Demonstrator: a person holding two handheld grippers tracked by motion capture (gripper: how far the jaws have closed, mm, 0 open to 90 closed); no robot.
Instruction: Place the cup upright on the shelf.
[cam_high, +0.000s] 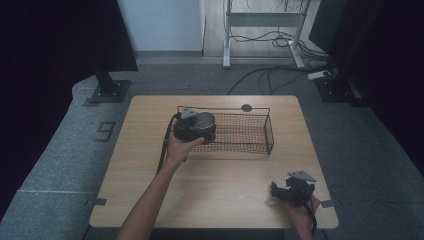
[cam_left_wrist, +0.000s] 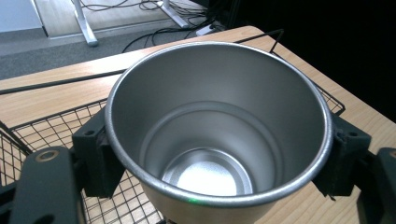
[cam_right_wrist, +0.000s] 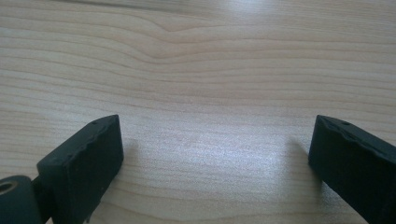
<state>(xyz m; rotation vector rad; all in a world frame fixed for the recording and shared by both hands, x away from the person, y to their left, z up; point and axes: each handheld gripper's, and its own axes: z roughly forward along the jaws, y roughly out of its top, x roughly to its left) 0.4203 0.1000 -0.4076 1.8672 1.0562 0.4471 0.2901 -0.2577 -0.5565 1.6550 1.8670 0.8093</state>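
Note:
A steel cup (cam_left_wrist: 219, 135) with an open, empty inside is clamped between the jaws of my left gripper (cam_left_wrist: 217, 154), whose pads press on its two sides. In the high view the cup (cam_high: 203, 121) sits at the left end of a black wire basket (cam_high: 250, 135), with the left gripper (cam_high: 192, 127) shut around it. My right gripper (cam_high: 285, 190) rests low near the table's front right corner. In the right gripper view its jaws stand wide apart over bare wood, and the right gripper (cam_right_wrist: 215, 154) holds nothing.
The wooden table (cam_high: 220, 175) has a small dark round disc (cam_high: 246, 107) at its far edge behind the basket. Beyond the table are grey floor, cables and a metal desk frame (cam_high: 262, 30).

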